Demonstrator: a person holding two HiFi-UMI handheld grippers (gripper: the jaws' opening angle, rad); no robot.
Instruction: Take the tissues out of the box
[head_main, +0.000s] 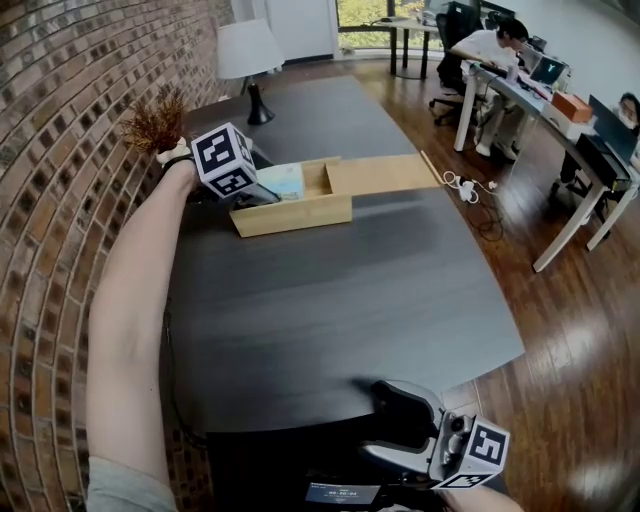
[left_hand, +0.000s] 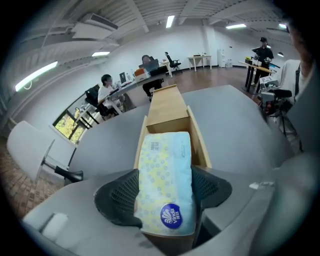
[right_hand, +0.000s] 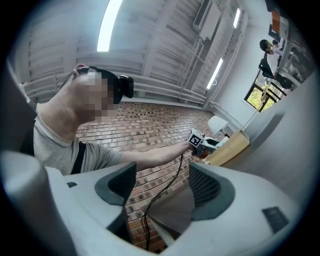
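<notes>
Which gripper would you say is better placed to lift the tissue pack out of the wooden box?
Left. The left gripper is shut on the tissue pack inside the wooden box, while the right gripper stands open and empty off the near edge of the table.

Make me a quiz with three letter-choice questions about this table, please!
1. Where is the tissue pack? A in the wooden box; B on the floor; C under a chair.
2. What colour is the table? A dark grey; B yellow; C pink.
3. The left gripper is: A wide open; B shut on the tissue pack; C out of sight.
Answers: 1 A, it lies between the box walls; 2 A, the top looks dark grey; 3 B, its pads press the pack's sides.
</notes>
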